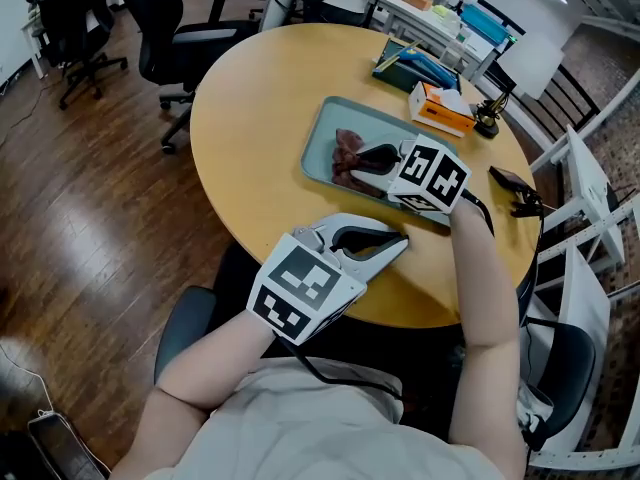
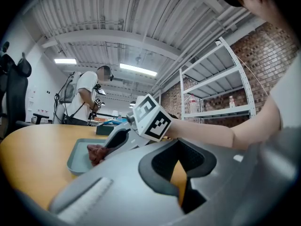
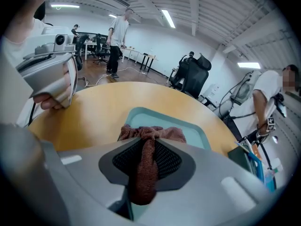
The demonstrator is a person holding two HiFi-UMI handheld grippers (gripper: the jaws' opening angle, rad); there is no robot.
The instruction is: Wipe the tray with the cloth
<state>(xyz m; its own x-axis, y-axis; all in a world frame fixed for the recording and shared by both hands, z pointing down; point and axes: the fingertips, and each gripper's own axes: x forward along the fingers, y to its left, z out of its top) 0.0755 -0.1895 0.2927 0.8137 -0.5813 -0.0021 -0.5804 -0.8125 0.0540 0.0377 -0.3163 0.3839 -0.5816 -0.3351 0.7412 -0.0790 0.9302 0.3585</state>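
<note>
Right claw (image 1: pixel 350 162) pinches brown cloth (image 1: pixel 346 144) in teal tray (image 1: pixel 325 126), hiding its near corner; left claw (image 1: pixel 396 244) closed, empty, at bench (image 1: pixel 250 98) edge.

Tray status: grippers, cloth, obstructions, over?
Right hand-held gripper shut on cloth, bunched on tray. Left hand-held gripper shut, empty, at table near edge. Nothing else on tray.

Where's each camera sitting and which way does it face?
Head view: on the person's head, steeply down at table, tray, cloth, left hand-held gripper, right hand-held gripper, both forearms.
Left gripper view: on the left hand-held gripper, across the table toward the tray; own shut jaws, right forearm.
Right gripper view: on the right hand-held gripper, toward the tray; own jaws clamping the cloth.
Shared: all show tray and cloth.
</note>
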